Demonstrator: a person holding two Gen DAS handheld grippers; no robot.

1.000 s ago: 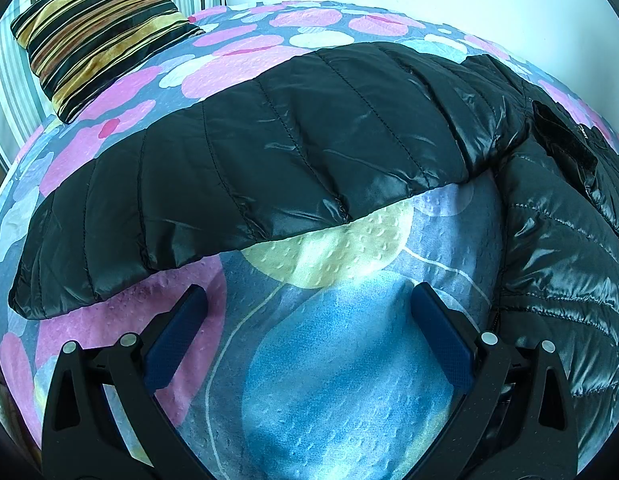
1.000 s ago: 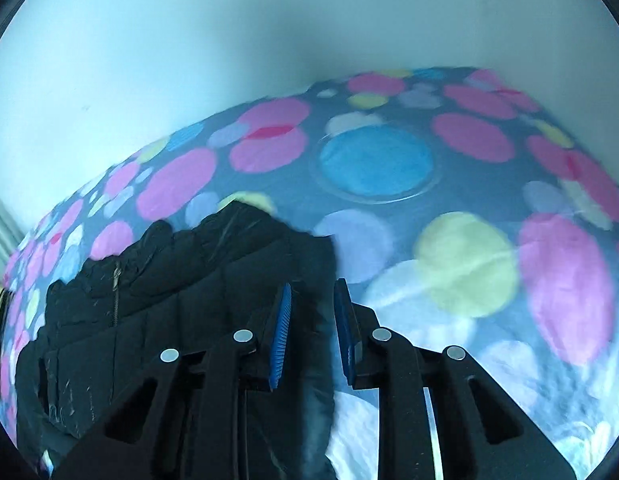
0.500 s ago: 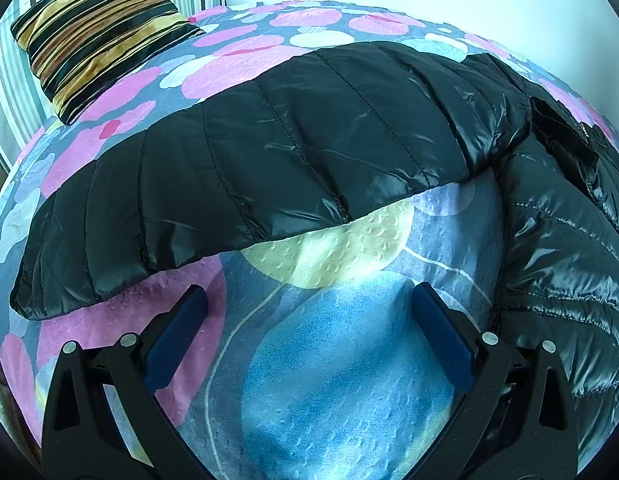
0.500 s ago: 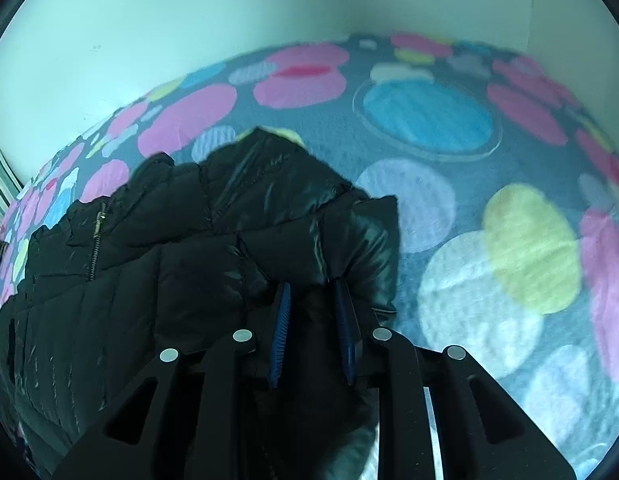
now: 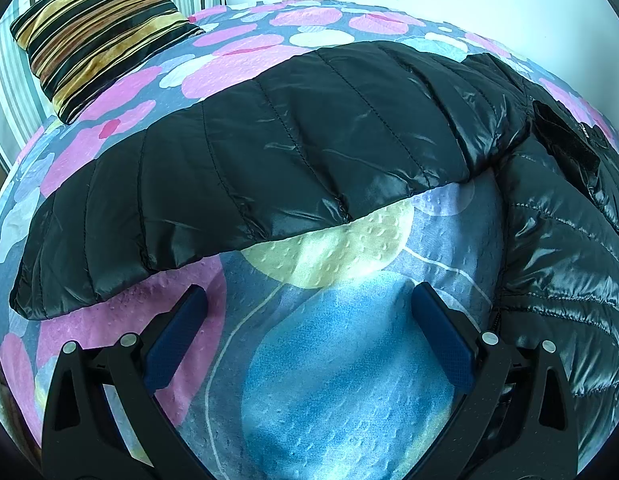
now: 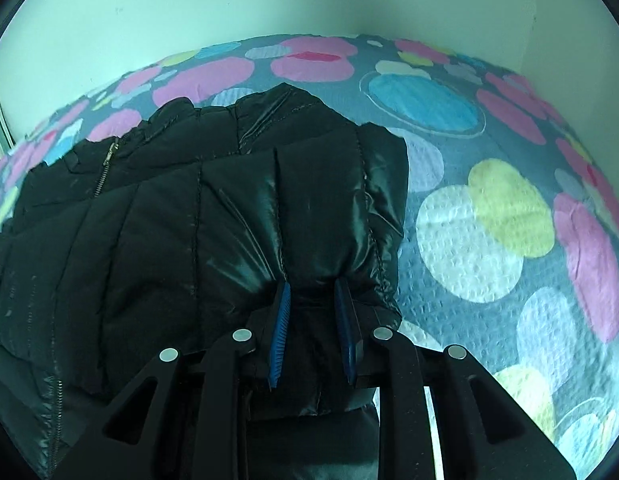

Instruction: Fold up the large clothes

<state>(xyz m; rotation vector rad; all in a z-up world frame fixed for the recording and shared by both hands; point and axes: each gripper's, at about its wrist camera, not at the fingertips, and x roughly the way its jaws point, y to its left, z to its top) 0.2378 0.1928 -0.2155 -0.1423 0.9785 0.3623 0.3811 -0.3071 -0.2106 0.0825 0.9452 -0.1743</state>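
Gripping a bunched fold of the glossy black quilted puffer jacket (image 6: 237,216), my right gripper (image 6: 311,312) has its jaws narrowed onto the fabric. My left gripper (image 5: 307,308) hovers with jaws wide and empty over the dotted bedspread (image 5: 329,380), near the spread sleeve (image 5: 237,168). I judge the slick padding may slip free, undoing the fold across the bed.

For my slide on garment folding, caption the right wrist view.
Right tongs clamp a fold of the black puffer jacket above the dotted bedspread.
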